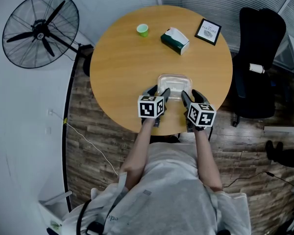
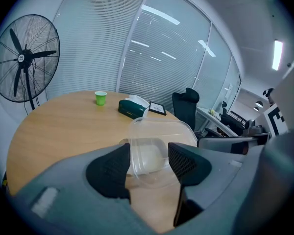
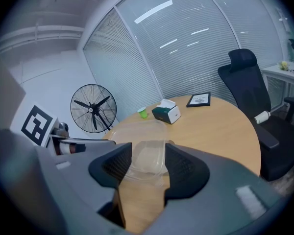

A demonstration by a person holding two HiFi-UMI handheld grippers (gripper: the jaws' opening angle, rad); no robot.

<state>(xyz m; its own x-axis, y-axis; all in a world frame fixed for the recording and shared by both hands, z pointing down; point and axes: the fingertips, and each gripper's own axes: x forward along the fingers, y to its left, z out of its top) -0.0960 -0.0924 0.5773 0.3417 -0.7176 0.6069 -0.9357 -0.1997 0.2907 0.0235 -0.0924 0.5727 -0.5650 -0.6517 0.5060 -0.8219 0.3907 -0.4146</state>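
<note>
The clear plastic container point(image 1: 174, 84) is sitting on the near part of the round wooden table point(image 1: 122, 58), close to the edge by my operator's body, with its shallow tray and wide lip showing pale against the wood. I am looking at it through both gripper views at once: in the left gripper view the container point(image 2: 154, 141) is lying right ahead of the left gripper point(image 2: 149, 155), whose jaws are standing apart with the container's near lip showing in the gap between the ribbed pads, neither pad pressing on it as far as I can see. In the right gripper view the right gripper point(image 3: 148, 160) is doing the same from the other side, its jaws spread at a middling width and the container point(image 3: 147, 153) showing between them. From the head view the left gripper point(image 1: 159, 92) and the right gripper point(image 1: 190, 94) are hanging side by side at the container's near corners, their marker cubes facing up. Farther across the table a small green cup point(image 1: 142, 30) is standing upright, a dark green tissue box point(image 1: 175, 40) is lying just to its right, and a framed picture point(image 1: 208, 32) is resting near the far right rim, all well apart from the container. Beyond the table a black pedestal fan point(image 1: 40, 32) is standing at the left and a black office chair point(image 1: 259, 62) at the right.
</note>
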